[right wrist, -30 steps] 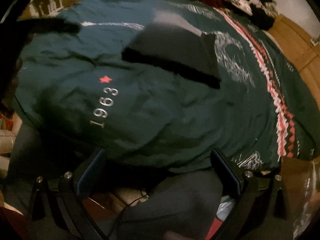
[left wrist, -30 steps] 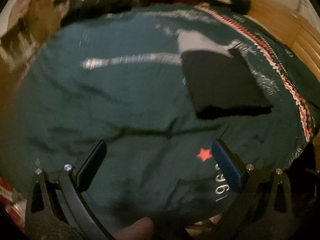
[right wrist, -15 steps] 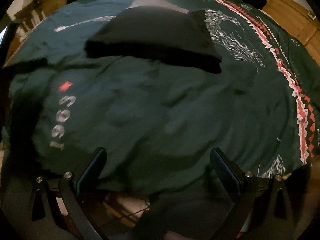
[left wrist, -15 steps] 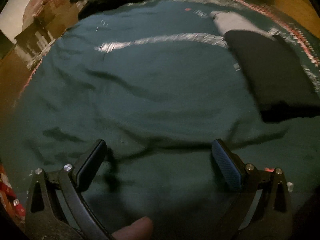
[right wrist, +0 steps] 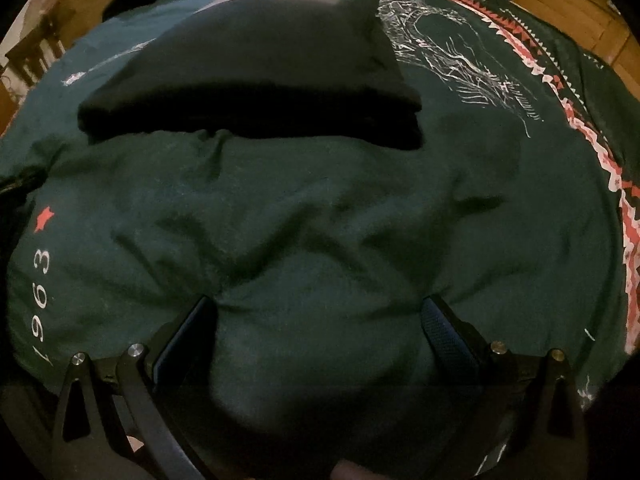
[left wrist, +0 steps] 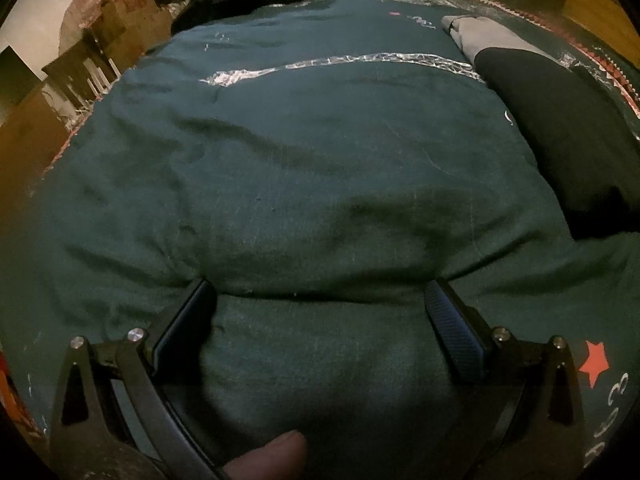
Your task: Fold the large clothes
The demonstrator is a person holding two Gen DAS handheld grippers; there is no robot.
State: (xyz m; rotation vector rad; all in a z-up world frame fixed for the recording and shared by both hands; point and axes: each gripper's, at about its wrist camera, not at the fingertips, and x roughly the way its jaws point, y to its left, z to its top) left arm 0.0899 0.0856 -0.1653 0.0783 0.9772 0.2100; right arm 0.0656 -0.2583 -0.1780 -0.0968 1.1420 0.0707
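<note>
Near edge of the green garment set for a grasp

The green garment [left wrist: 304,152] is spread over the surface, a folded dark stack [right wrist: 256,76] lying on it. Left tongs [left wrist: 320,304] and right tongs [right wrist: 320,316] are held wide, cloth bulging between; closing, then lifting forward, is judged next.

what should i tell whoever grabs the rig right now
Left tool: open, fingers pressed into the near edge of the dark green garment, fabric bulging between them, not yet pinched.
Right tool: open, set into the same edge further along, right of the red star.
A folded black garment lies on the green one, with a grey piece beyond it.
Done: both tools placed at the edge.
Left: close both and fold the green garment.
</note>
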